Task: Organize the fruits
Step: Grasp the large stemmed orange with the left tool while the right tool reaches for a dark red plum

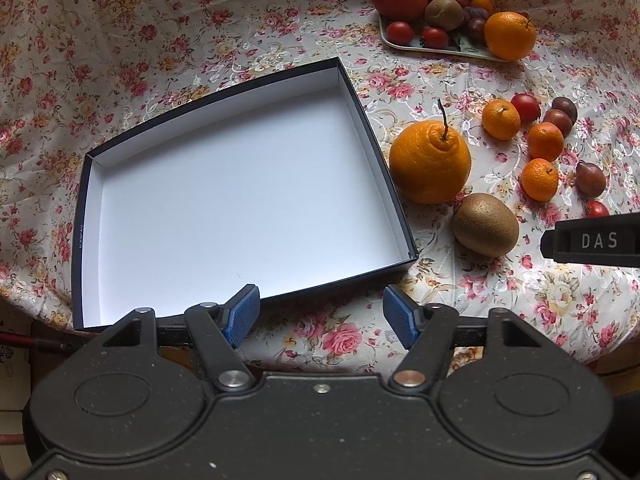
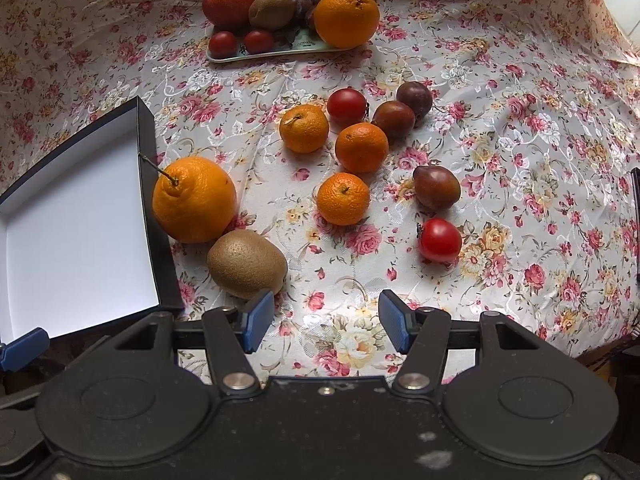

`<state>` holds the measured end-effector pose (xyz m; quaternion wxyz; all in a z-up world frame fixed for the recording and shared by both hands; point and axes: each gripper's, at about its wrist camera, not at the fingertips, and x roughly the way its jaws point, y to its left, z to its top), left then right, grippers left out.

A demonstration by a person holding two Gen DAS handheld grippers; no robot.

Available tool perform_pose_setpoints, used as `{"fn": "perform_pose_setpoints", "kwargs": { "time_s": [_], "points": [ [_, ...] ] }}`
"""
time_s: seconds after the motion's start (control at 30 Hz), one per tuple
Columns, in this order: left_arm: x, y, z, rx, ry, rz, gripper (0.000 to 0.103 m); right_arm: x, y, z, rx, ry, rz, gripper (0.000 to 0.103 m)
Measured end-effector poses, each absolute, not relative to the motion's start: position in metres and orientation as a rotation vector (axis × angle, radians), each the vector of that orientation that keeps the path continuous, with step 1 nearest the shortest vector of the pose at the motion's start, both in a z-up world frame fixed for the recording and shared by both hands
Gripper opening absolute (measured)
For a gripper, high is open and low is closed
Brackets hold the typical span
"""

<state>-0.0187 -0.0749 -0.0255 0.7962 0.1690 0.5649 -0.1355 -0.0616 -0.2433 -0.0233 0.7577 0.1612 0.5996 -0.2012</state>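
Loose fruit on the tabletop: three mandarins, two tomatoes, three plums, one large orange, one kiwi; box at nine o'clock holds nothing; tray at twelve carries mixed fruit; both hand-held grippers, left and right, gape apart, gripping nothing.

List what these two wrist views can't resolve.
- Tray rear fruit: both views, hidden behind the apple and kiwis.
- Tray print: too small to read.
- Box near-left corner: left view, covered by the left gripper body.
- Dark object: right view, cut by the edge.
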Motion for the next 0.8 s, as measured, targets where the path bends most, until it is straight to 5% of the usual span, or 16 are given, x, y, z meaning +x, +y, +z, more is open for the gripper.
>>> {"fn": "perform_pose_setpoints", "kwargs": {
  "time_s": [0.7, 0.8],
  "points": [
    [-0.022, -0.112, -0.024, 0.363, 1.225, -0.329, 0.070, -0.100, -0.281, -0.014, 0.342, 1.159, -0.567, 0.057],
    [-0.018, -0.118, -0.019, 0.362, 1.227, -0.329, 0.064, -0.110, -0.295, -0.014, 0.388, 1.167, -0.560, 0.057]
  ]
}}
